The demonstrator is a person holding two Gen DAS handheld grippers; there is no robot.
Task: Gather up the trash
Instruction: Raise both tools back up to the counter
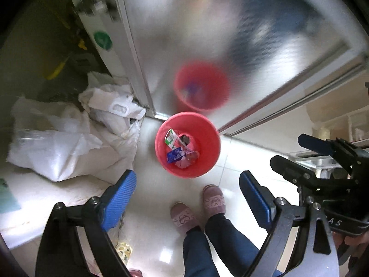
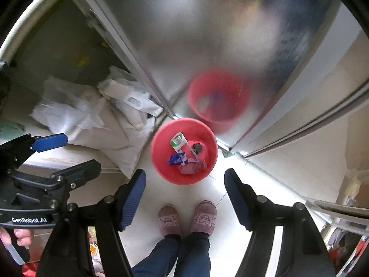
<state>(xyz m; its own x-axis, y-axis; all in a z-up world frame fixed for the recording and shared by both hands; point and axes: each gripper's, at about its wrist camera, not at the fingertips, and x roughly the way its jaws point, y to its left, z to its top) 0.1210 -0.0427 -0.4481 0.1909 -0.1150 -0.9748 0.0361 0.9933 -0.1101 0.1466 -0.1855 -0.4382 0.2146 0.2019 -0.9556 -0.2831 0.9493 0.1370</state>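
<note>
I am looking almost straight down with both tongs. The landmark is the red bin (image 1: 188, 144), standing on the white tiled floor (image 1: 230, 180) against the foot of a brushed metal door (image 1: 207, 34), which mirrors it as a red blur. The collected trash lies inside the bin: a green-and-white carton (image 1: 170, 138), a blue wrapper (image 1: 174, 155), a pinkish wrapper and a small dark item. I cannot tell what the dark item is.

Left tongs (image 1: 188, 198): spread wide, nothing between the pads. Right tongs (image 2: 185, 197): spread, also empty. Neither holds trash.

Key relation: the bin lies ahead of and below both tongs, roughly centred between each pair of pads, well apart from them. The carton's long axis runs from the bin's upper left rim down toward its centre. Neither hand appears clearly nearer the bin. I judge the drop into the bin finished, so the coming move calls for turning away to find further trash.

To the left of the bin sits a heap of white plastic bags (image 1: 69, 145). Below the bin stand the person's pink slippers (image 2: 186, 219).

View differences: the left view shows the right tongs at its right edge; the right view shows the left tongs at its left edge with a hand (image 2: 18, 237) on the grip. The right view also shows clutter in its lower right corner, hidden from the left view.
</note>
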